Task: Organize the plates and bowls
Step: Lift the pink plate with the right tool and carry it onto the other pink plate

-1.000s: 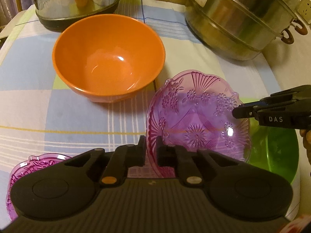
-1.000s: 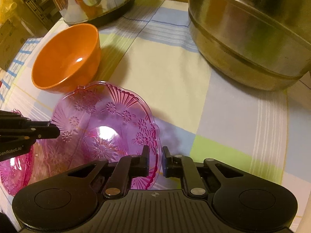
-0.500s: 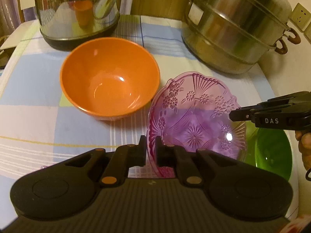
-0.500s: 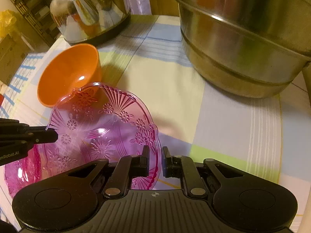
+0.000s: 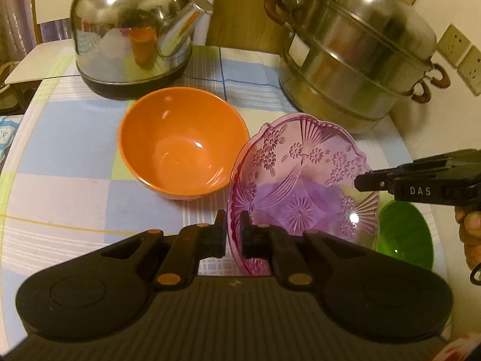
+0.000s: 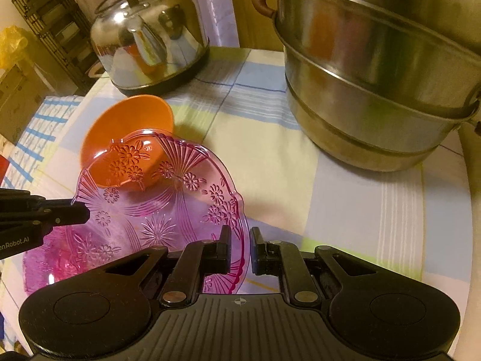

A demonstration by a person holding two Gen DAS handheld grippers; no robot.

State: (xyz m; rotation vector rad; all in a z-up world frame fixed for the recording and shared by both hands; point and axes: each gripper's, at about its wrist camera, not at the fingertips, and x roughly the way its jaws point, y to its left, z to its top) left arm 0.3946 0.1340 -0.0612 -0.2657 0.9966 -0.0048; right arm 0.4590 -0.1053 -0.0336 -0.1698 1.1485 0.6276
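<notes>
A clear purple patterned plate is held in the air between both grippers. My left gripper is shut on its near-left rim. My right gripper is shut on the opposite rim of the plate; it shows in the left wrist view at the plate's right edge. An orange bowl stands on the checked tablecloth to the left of the plate, also seen in the right wrist view. A green bowl sits below the plate's right side. A second pink plate lies under the held one.
A steel kettle stands at the back left and a big steel steamer pot at the back right. The checked tablecloth covers the table. A wall with sockets is on the right.
Both grippers have lifted the purple plate higher above the table. More of the kettle and steamer now shows. The second pink plate has dropped out of the left wrist view.
</notes>
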